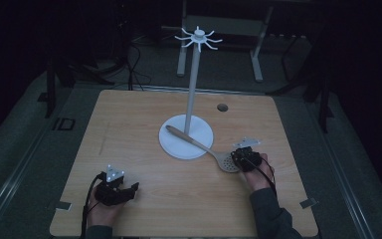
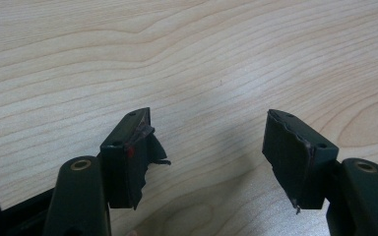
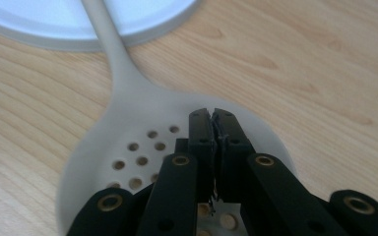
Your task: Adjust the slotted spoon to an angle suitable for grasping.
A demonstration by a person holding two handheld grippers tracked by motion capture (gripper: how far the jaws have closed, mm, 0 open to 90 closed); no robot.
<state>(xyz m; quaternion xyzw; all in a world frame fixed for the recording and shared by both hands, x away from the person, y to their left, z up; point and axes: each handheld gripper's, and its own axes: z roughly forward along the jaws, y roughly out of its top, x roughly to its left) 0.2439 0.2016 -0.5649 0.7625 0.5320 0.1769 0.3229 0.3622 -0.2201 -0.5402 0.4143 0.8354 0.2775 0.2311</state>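
Observation:
A pale slotted spoon (image 1: 214,153) lies on the wooden table (image 1: 139,119), its handle resting across the round base (image 1: 176,145) of a white stand and its holed head on the wood. My right gripper (image 1: 239,159) hovers at the spoon's head, jaws pressed together with nothing between them. In the right gripper view the shut gripper (image 3: 210,114) sits over the spoon head (image 3: 128,132), with the base rim (image 3: 142,22) beyond. My left gripper (image 1: 131,191) rests near the front left, open. Its spread jaws (image 2: 209,118) frame bare wood.
The stand's thin pole (image 1: 192,84) rises to a ring of white hooks (image 1: 198,37). A round cable hole (image 1: 222,107) sits at the table's far side. Dark floor and metal frames surround the table.

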